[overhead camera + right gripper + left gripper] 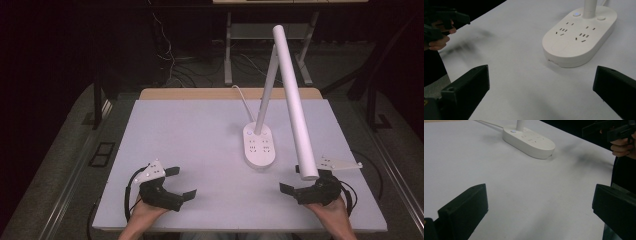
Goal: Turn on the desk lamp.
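Observation:
A white desk lamp stands right of the table's middle on an oval base (259,147) with sockets and two buttons. Its thin stem (269,85) rises from the base, and the long white tube head (295,100) slants down toward the near right. My left gripper (182,183) rests near the front left, open and holding nothing. My right gripper (292,181) is open at the front right, just under the tube's lower end. The base (529,141) lies ahead of the left gripper (539,207). The base (579,37) sits close ahead of the right gripper (540,87), toward its right jaw.
The white table top (200,135) has a wooden strip along its far edge. The lamp's white cable (243,102) runs off the back. Metal desk legs (228,50) and loose wires stand on the dark floor beyond. The other hand's gripper (441,22) shows far left.

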`<state>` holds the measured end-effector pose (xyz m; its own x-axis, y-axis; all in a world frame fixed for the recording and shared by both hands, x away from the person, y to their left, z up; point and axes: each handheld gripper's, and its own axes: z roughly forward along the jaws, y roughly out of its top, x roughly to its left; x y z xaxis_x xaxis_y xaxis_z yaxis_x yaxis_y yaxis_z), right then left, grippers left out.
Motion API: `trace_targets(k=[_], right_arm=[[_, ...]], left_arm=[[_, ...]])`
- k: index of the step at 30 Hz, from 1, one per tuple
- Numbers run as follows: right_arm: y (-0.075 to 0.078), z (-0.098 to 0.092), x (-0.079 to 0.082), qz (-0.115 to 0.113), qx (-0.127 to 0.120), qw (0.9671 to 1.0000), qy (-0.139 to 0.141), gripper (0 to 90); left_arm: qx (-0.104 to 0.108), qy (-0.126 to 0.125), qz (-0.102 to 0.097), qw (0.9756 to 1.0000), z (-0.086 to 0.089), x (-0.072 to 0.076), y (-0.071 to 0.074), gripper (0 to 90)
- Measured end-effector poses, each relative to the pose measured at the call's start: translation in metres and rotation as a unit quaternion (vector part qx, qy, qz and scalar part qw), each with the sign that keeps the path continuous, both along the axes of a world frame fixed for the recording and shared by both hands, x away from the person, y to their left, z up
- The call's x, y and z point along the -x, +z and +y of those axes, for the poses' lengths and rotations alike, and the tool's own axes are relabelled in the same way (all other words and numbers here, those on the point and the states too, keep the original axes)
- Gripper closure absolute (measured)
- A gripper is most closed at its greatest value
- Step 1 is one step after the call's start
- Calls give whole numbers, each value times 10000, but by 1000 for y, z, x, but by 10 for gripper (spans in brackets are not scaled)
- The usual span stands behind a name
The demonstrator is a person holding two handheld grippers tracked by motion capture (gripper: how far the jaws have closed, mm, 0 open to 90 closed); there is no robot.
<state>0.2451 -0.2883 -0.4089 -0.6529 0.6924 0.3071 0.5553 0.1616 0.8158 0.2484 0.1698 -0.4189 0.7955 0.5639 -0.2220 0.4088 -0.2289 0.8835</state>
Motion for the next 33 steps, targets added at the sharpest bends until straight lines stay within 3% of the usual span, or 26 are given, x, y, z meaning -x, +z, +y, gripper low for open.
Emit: trace_targets(k=[11, 33], right_arm=[[1, -6, 1, 57, -30, 10000, -68, 3], [2, -9, 1, 222, 30, 9997, 71, 4]], left_arm=[[-14, -33, 43, 10000, -1, 0, -1, 0], [13, 47, 48, 10000, 1, -1, -2, 0]])
